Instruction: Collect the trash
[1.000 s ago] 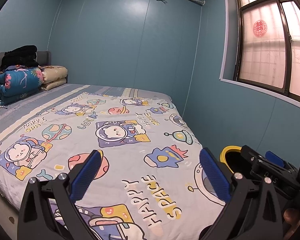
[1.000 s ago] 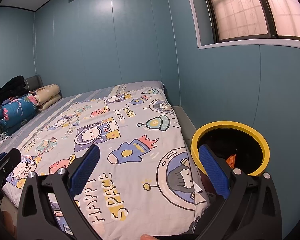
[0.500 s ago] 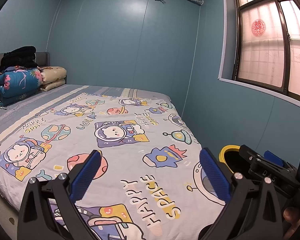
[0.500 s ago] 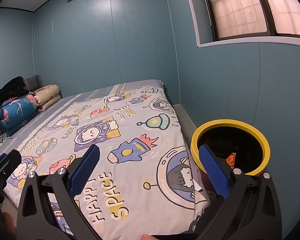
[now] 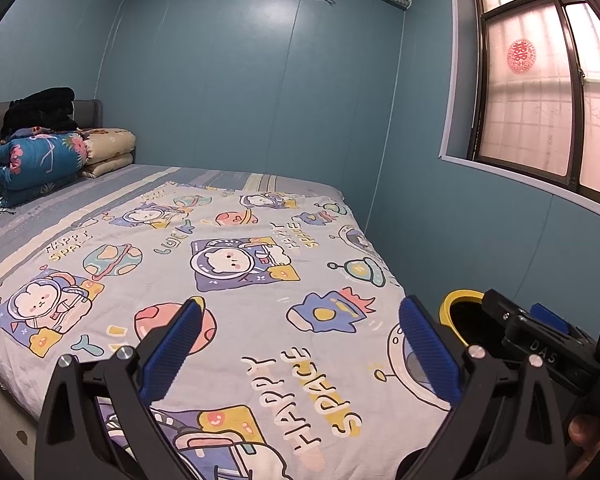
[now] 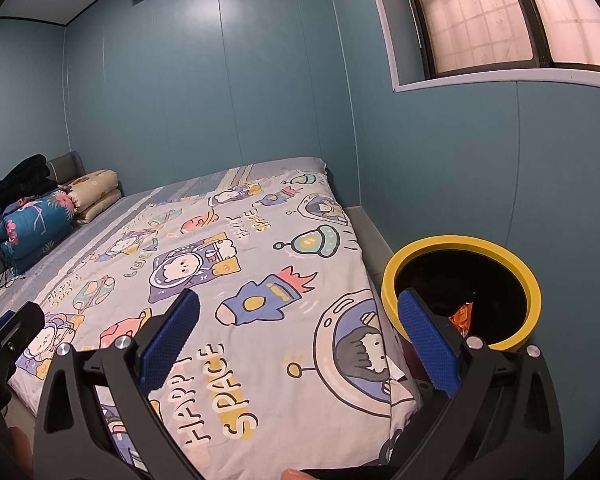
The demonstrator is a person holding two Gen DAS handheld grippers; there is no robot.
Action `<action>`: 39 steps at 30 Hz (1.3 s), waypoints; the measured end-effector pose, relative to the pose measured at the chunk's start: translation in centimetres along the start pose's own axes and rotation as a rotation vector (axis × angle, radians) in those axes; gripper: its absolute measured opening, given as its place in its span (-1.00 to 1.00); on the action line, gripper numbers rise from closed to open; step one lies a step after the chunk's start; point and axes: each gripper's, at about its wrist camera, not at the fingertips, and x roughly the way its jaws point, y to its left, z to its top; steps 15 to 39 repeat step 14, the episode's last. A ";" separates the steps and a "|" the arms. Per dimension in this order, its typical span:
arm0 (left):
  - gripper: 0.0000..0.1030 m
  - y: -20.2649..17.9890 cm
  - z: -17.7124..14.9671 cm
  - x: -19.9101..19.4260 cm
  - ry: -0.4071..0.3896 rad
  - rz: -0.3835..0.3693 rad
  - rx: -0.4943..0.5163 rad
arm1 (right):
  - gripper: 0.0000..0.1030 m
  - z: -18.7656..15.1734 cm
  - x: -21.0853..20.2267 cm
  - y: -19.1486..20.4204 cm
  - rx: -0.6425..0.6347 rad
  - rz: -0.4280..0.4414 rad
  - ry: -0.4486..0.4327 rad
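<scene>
A yellow-rimmed black trash bin (image 6: 460, 242) stands on the floor at the bed's near right corner, with an orange wrapper (image 6: 462, 315) lying inside it. In the left wrist view only part of the bin's rim (image 5: 458, 300) shows behind the right gripper's body. My left gripper (image 5: 300, 348) hangs open over the cartoon bedspread (image 5: 228, 280) with nothing between its blue pads. My right gripper (image 6: 300, 340) is open too, empty, its right finger (image 6: 428, 340) in front of the bin's near edge. I see no loose trash on the bed.
The bed fills the room's left and middle. Folded quilts (image 5: 40, 160) and black clothes (image 5: 40, 110) are stacked at the headboard. Blue walls close in behind and on the right, with a window (image 5: 540, 92) above the bin. A narrow strip of floor (image 6: 364, 232) runs between bed and right wall.
Both views have drifted slightly; the bedspread sits a little lower and farther in the left wrist view. Both grippers stay open and empty.
</scene>
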 end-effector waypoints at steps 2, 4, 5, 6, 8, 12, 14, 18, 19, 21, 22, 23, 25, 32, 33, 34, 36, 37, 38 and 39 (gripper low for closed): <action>0.85 0.0 -0.1 -0.1 -0.005 0.002 0.003 | 0.84 0.0 0.0 0.0 0.000 0.000 0.001; 0.85 -0.1 -0.1 -0.1 -0.010 0.005 0.008 | 0.84 0.0 0.1 0.0 0.000 0.000 0.003; 0.85 -0.1 -0.1 -0.1 -0.010 0.004 0.008 | 0.84 0.0 0.1 0.0 0.000 0.000 0.004; 0.85 -0.1 -0.1 -0.1 -0.011 0.002 0.008 | 0.84 0.0 0.1 0.0 0.000 0.000 0.005; 0.85 -0.1 -0.1 -0.2 -0.013 0.004 0.009 | 0.84 0.0 0.2 0.0 0.002 0.000 0.008; 0.85 -0.1 -0.1 0.0 -0.008 0.003 0.005 | 0.84 0.0 0.2 0.0 0.002 0.001 0.008; 0.85 -0.1 -0.1 0.0 -0.007 0.004 0.003 | 0.84 0.0 0.2 0.0 0.003 0.002 0.008; 0.85 -0.1 -0.1 0.0 -0.007 0.004 0.003 | 0.84 0.0 0.2 0.0 0.003 0.002 0.008; 0.85 -0.1 -0.1 0.0 -0.007 0.004 0.003 | 0.84 0.0 0.2 0.0 0.003 0.002 0.008; 0.85 -0.1 -0.1 0.0 -0.007 0.004 0.003 | 0.84 0.0 0.2 0.0 0.003 0.002 0.008; 0.85 -0.1 -0.1 0.0 -0.007 0.004 0.003 | 0.84 0.0 0.2 0.0 0.003 0.002 0.008; 0.85 -0.1 -0.1 0.0 -0.007 0.004 0.003 | 0.84 0.0 0.2 0.0 0.003 0.002 0.008; 0.85 -0.1 -0.1 0.0 -0.007 0.004 0.003 | 0.84 0.0 0.2 0.0 0.003 0.002 0.008; 0.85 -0.1 -0.1 0.0 -0.007 0.004 0.003 | 0.84 0.0 0.2 0.0 0.003 0.002 0.008; 0.85 -0.1 -0.1 0.0 -0.007 0.004 0.003 | 0.84 0.0 0.2 0.0 0.003 0.002 0.008; 0.85 -0.1 -0.1 0.0 -0.007 0.004 0.003 | 0.84 0.0 0.2 0.0 0.003 0.002 0.008; 0.85 -0.1 -0.1 0.0 -0.007 0.004 0.003 | 0.84 0.0 0.2 0.0 0.003 0.002 0.008; 0.85 -0.1 -0.1 0.0 -0.007 0.004 0.003 | 0.84 0.0 0.2 0.0 0.003 0.002 0.008; 0.85 -0.1 -0.1 0.0 -0.007 0.004 0.003 | 0.84 0.0 0.2 0.0 0.003 0.002 0.008; 0.85 -0.1 -0.1 0.0 -0.007 0.004 0.003 | 0.84 0.0 0.2 0.0 0.003 0.002 0.008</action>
